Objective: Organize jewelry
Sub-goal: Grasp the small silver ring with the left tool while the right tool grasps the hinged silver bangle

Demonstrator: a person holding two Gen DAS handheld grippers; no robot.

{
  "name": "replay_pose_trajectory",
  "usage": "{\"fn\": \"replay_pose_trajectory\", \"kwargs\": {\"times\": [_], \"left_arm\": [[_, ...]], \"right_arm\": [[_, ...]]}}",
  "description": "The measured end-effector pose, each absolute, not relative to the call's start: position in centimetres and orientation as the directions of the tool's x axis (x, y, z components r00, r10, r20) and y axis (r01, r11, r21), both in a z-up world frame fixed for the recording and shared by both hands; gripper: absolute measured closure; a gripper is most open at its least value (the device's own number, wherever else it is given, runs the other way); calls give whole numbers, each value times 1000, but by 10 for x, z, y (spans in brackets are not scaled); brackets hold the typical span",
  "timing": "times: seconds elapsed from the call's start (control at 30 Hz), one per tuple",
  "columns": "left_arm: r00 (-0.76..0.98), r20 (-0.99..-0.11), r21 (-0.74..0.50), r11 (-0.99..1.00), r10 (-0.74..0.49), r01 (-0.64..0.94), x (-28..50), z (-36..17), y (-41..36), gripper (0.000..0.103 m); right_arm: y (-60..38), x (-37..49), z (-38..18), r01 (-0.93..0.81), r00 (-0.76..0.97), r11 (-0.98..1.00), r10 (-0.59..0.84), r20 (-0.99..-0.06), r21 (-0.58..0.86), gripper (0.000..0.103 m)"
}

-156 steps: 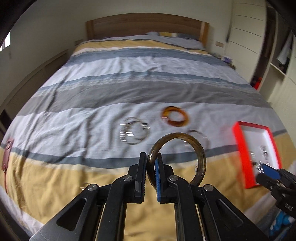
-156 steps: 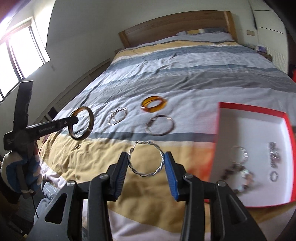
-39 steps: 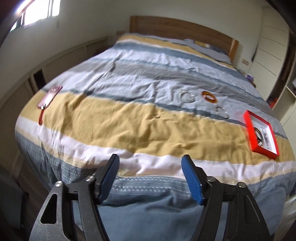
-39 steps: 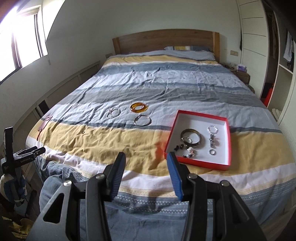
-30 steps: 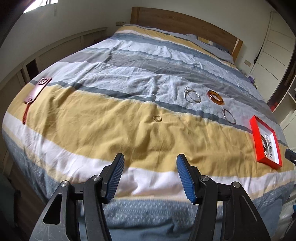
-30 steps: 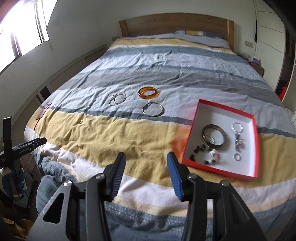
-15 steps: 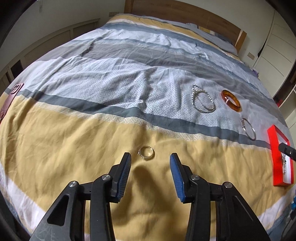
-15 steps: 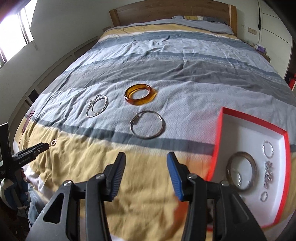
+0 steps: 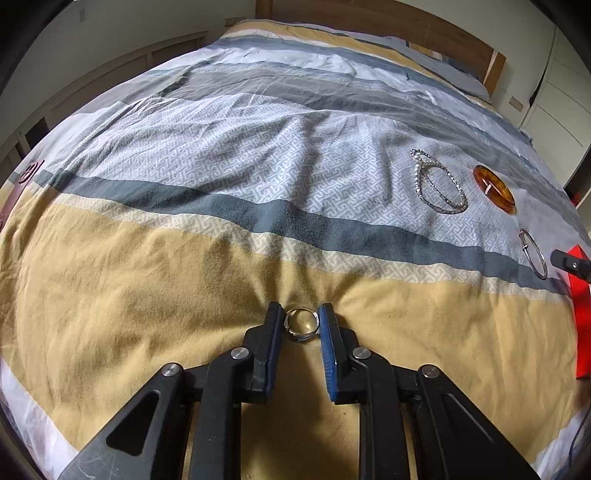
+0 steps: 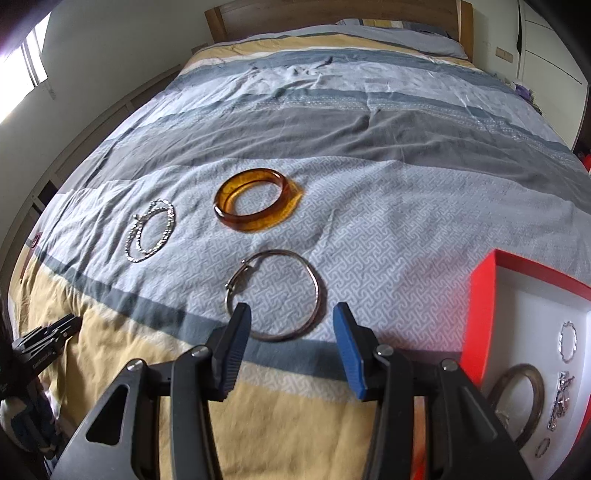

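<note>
A small silver ring (image 9: 302, 325) lies on the yellow stripe of the bedspread. My left gripper (image 9: 301, 326) straddles it with jaws closing, the pads against its two sides. My right gripper (image 10: 291, 325) stands open, low over the near rim of a thin metal bangle (image 10: 275, 295). Beyond that lie an amber bangle (image 10: 255, 205) and a beaded silver bracelet (image 10: 149, 230). The red tray (image 10: 484, 306) at right holds a dark bangle (image 10: 517, 398), a twisted silver hoop (image 10: 567, 341) and small pieces.
The wooden headboard (image 10: 332, 11) and pillows are at the far end. White wardrobe doors (image 9: 561, 103) stand right of the bed. A reddish flat item (image 9: 26, 177) lies near the bed's left edge. A gloved hand (image 10: 22, 417) holds the left gripper.
Both grippers came forward and down to the bedspread. The left jaws narrowed around the ring. The right gripper, unchanged in width, now hovers at the thin bangle.
</note>
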State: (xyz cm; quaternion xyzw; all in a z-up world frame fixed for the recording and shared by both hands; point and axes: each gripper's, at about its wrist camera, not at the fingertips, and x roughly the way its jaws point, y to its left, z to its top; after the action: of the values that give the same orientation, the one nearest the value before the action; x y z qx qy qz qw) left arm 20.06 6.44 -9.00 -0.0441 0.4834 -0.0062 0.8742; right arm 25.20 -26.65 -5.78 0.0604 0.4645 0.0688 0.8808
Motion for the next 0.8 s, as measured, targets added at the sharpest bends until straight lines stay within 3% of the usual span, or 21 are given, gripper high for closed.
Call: {"fn": "replay_pose_trajectory", "kwargs": {"times": [0.33, 0.37, 0.43, 0.53, 0.8], "left_arm": [[537, -842, -77, 997, -55, -19, 195, -90, 61, 83], [537, -842, -75, 997, -53, -18, 195, -89, 61, 83], [537, -842, -70, 997, -51, -16, 194, -89, 59, 83], [535, -843, -78, 997, -60, -12, 192, -86, 57, 83], [538, -835, -137, 991, -118, 5, 176, -72, 55, 83]], "right_arm": [[-262, 269, -87, -46, 518, 993, 117, -847, 109, 61], [-262, 269, -88, -51, 519, 993, 121, -846, 111, 63], [-259, 270, -90, -69, 517, 992, 128, -846, 108, 80], [-251, 272, -91, -98, 516, 993, 113, -849, 72, 95], [-241, 247, -71, -141, 557, 988, 128, -821, 59, 99]]}}
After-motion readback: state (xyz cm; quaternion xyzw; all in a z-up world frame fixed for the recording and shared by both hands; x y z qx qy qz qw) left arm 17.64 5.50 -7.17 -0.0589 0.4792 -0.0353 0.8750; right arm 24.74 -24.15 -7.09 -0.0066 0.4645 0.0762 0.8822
